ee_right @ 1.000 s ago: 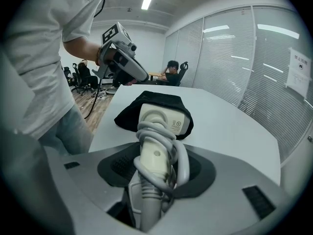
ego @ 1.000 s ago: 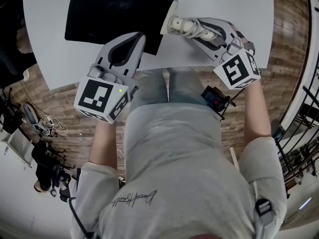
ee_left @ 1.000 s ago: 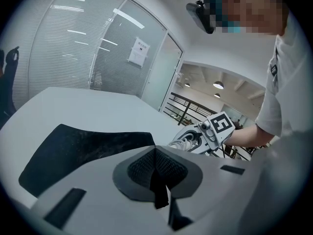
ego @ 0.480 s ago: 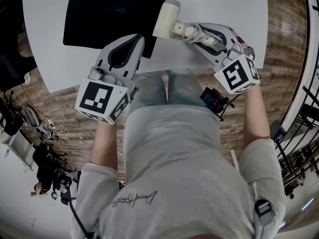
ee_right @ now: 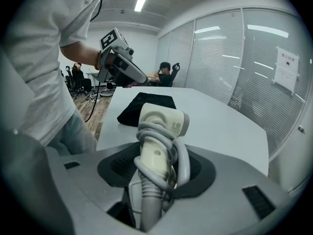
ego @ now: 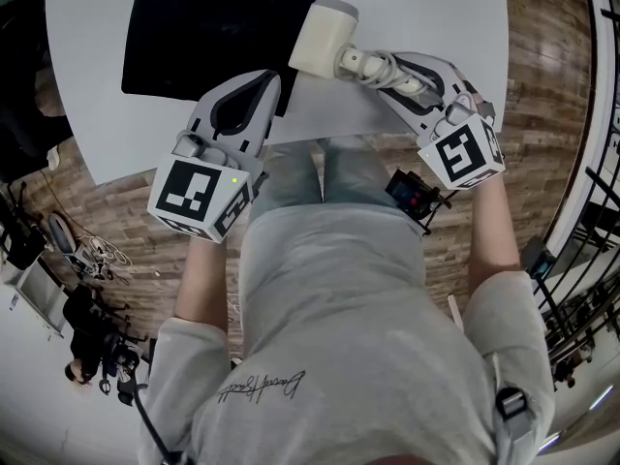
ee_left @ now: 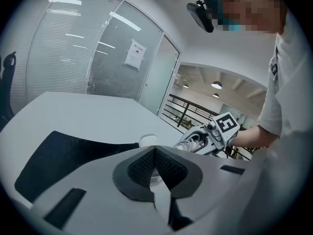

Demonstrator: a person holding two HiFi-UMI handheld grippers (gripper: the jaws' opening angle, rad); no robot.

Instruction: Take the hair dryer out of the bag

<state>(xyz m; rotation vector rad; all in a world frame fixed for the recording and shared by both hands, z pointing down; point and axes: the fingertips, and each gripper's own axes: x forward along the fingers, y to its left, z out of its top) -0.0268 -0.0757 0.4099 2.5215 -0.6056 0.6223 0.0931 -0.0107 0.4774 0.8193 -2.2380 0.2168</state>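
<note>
Right claw [ee_right: 156, 174] is pinching the hair dryer [ee_right: 160, 124] by its handle. The pads sit over the wound cord [ee_right: 185, 164], so the jaws stand wide. The dryer points up and away from the claw, head toward the black bag [ego: 208, 32]. In the head view the head sits just beside the bag's open end and looks clear of it, though we can't rule out contact at the edge.

Left claw [ee_left: 155, 151] is pressed together, tip over the bag's near corner. We can't tell whether it pins the fabric or only hovers.

Step in hand, as we read it: finish the withdrawal and park the dryer on the counter [ego: 426, 8].
- Pull straight out along the line of the bag's mouth, not sideways.
- The grip is on cord loops, not bare handle, so it's likely squishy. We'd skip fast swings, or the dryer may twist in the pads.
- If the fabric drags along, press the corner down with the left claw.
- Land the dryer well apart from the bag.
</note>
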